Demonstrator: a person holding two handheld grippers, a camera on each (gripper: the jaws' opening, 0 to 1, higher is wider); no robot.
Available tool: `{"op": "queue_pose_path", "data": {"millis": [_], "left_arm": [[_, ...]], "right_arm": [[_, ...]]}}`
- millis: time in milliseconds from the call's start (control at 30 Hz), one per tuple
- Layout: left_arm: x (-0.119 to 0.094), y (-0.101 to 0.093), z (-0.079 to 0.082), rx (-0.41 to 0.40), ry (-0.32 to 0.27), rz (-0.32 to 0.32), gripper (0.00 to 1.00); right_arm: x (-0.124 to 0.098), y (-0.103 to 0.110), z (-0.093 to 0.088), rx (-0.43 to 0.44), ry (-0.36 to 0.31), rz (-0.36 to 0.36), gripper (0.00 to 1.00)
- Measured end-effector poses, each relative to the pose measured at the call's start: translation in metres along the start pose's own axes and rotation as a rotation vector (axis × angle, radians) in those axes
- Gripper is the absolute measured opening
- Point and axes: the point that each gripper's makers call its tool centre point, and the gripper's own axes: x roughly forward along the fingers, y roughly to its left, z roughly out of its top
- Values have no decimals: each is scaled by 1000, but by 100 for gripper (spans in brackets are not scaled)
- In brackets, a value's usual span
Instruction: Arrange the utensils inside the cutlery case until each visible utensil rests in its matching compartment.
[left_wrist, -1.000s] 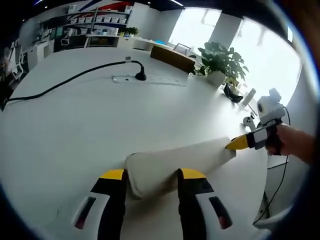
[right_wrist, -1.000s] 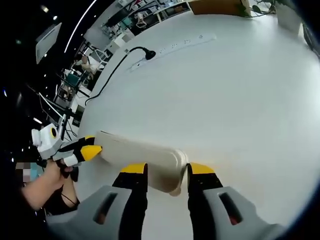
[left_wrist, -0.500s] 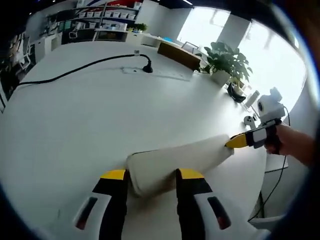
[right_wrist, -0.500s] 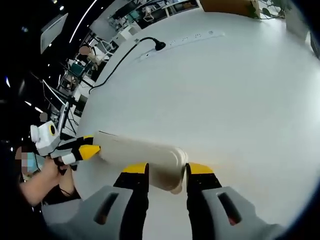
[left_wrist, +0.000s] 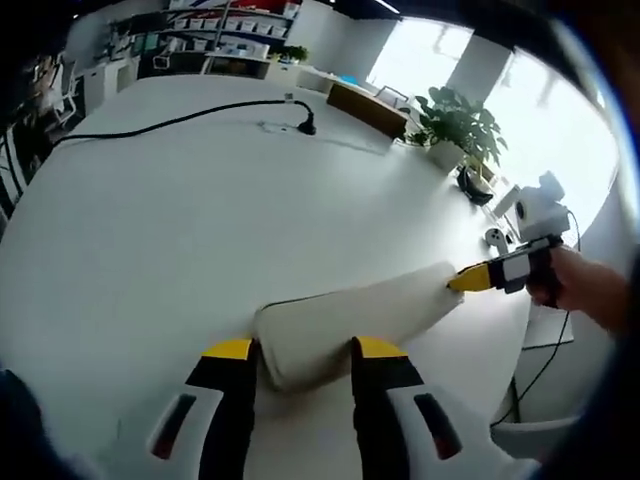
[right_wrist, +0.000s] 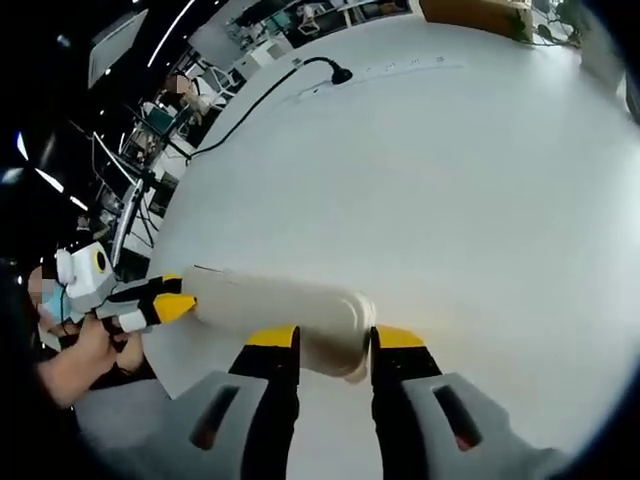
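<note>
Gripping opposite ends, the left gripper and right gripper clasped the closed cutlery case above the white table.

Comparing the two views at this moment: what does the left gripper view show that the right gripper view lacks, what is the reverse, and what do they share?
Left gripper view: a potted plant by bright windows, shelving at the far wall, and the right gripper at the case's far end. Right gripper view: a dim office area with a seated person, and the left gripper at the opposite end. Shared: the closed cream cutlery case gripped at both ends, the white table, and the power strip with its black cable.
</note>
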Motion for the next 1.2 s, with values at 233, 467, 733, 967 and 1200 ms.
{"op": "queue_pose_path", "data": {"millis": [233,467,733,967,1200], "left_arm": [[-9,-3,-14,-6,1,7,37],[-9,0,-13,-26,2,5,36],[-20,8,-23,-27,14,-3,35],[-22,13,-27,-31,27,-40,37],[-22,13,-27,-4,32,-61,38]], "right_arm": [[-7,4,-20,-8,30,-27,25],[-7,9,-26,-8,29,-39,25],[-12,29,-44,-8,25,-35,25],[-10,37,-44,-29,-3,-12,26],[-10,39,-48,-32,-1,-15,29]]}}
